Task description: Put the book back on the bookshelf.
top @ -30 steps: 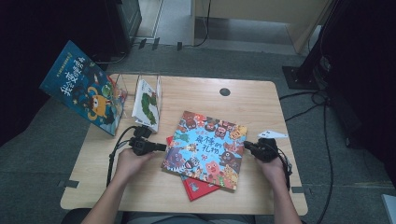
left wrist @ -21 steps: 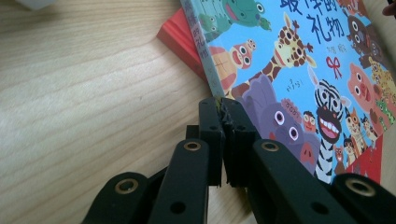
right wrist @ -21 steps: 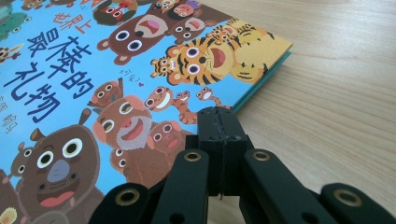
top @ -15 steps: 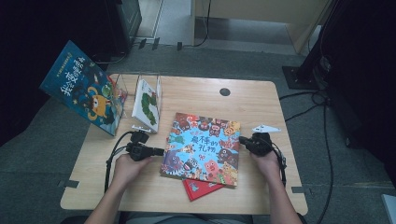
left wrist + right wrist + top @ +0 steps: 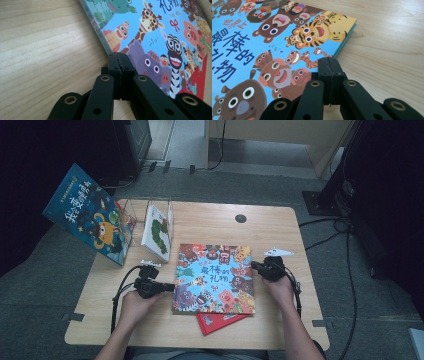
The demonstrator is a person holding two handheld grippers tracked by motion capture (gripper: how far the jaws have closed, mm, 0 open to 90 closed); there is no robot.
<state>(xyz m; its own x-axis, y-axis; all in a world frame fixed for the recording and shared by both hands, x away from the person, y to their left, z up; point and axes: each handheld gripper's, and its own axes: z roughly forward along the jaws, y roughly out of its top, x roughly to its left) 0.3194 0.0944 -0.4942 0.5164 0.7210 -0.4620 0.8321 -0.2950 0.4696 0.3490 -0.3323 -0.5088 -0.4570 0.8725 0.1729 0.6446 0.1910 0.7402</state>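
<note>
A picture book (image 5: 214,279) with cartoon animals on its blue cover lies flat mid-table, square to the front edge. It rests on a red book (image 5: 220,321) whose corner sticks out below. My left gripper (image 5: 170,287) is shut, its tips against the book's left spine edge (image 5: 100,30), with nothing between the jaws (image 5: 120,56). My right gripper (image 5: 254,266) is also shut, its tips (image 5: 329,61) resting at the right edge of the cover (image 5: 262,50).
A blue book (image 5: 87,217) leans at the table's far left. A clear stand (image 5: 167,212) beside it holds a white caterpillar book (image 5: 157,232). The wooden table (image 5: 270,230) has a cable hole (image 5: 240,218) at the back. Cables trail on the floor at the right.
The animal book has turned from tilted to square and shifted slightly left. The left gripper came nearer to me; the right gripper moved left and a little away.
</note>
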